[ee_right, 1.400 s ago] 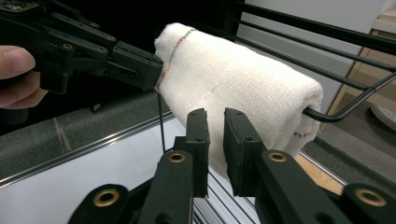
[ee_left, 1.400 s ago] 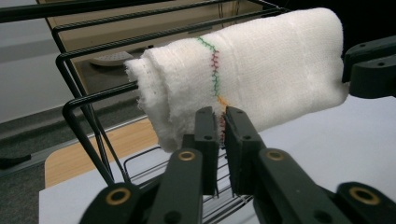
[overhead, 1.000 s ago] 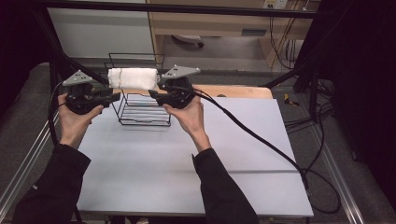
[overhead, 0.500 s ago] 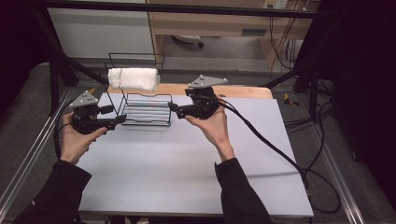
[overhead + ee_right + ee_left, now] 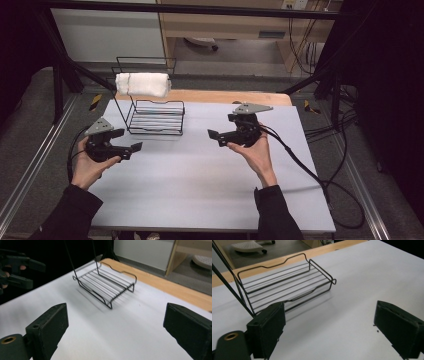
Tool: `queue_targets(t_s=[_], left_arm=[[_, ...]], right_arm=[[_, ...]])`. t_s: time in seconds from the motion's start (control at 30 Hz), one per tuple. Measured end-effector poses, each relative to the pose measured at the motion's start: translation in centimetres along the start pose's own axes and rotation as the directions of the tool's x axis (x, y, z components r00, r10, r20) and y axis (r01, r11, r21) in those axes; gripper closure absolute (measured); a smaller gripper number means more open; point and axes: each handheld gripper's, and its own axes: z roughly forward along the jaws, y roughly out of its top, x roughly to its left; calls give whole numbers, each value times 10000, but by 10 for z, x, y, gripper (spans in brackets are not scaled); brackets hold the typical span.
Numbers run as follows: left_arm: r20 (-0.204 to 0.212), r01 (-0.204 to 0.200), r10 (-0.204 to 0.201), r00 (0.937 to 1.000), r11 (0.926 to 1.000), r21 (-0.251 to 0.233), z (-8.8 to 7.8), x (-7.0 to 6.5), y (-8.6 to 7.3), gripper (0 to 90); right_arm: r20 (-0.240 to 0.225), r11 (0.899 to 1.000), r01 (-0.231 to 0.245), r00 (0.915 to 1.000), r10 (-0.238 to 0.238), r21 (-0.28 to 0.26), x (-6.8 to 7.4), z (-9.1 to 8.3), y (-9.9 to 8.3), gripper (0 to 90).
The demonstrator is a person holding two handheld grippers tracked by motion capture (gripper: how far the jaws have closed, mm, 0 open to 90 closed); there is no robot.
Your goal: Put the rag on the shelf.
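A black wire rack (image 5: pixel 152 116) stands at the back left of the white table (image 5: pixel 200 195). A rolled white towel (image 5: pixel 142 84) lies across its upper tier. The lower shelf (image 5: pixel 284 286) (image 5: pixel 106 283) holds nothing. My left gripper (image 5: pixel 127 141) hovers in front of the rack's left side, open, nothing between its jaws (image 5: pixel 329 332). My right gripper (image 5: pixel 220 129) is held over the table's middle, right of the rack, also open and empty (image 5: pixel 117 330). The left gripper (image 5: pixel 17 270) shows far off in the right gripper view.
A wooden strip (image 5: pixel 225 96) runs along the table's far edge. The right gripper's cable (image 5: pixel 310 172) trails over the table's right side to the floor. Dark frame posts (image 5: pixel 60 65) stand behind the rack.
Both grippers have left the towel's ends at the rack and drawn back toward the person and apart. The towel stays on the upper tier.
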Motion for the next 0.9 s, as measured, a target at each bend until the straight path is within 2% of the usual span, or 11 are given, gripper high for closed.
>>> queue_targets(t_s=[0.17, 0.23, 0.33, 0.57, 0.7, 0.9], left_arm=[[120, 53, -54, 9999, 9999, 87, 6, -6, -18, 84], [168, -70, 67, 9998, 9998, 178, 8, -8, -24, 85], [211, -145, 139, 9997, 9994, 315, 11, -10, -35, 86], [404, -56, 33, 9992, 9983, 576, 17, -15, -58, 92], [440, -214, 179, 9989, 9965, 807, 19, -16, -66, 94], [464, -249, 208, 9987, 9956, 898, 20, -18, -73, 93]], right_arm=[[62, 9992, -388, 9992, 388, 96, -14, -13, -27, 50], [84, 9988, -465, 9989, 464, 157, -18, -18, -38, 44], [118, 9981, -541, 9985, 538, 291, -23, -24, -54, 36], [213, 9957, -581, 9982, 567, 717, -32, -35, -89, 26], [238, 9923, -696, 9974, 675, 1021, -36, -40, -107, 24], [312, 9891, -855, 9961, 823, 1196, -44, -50, -136, 16]])
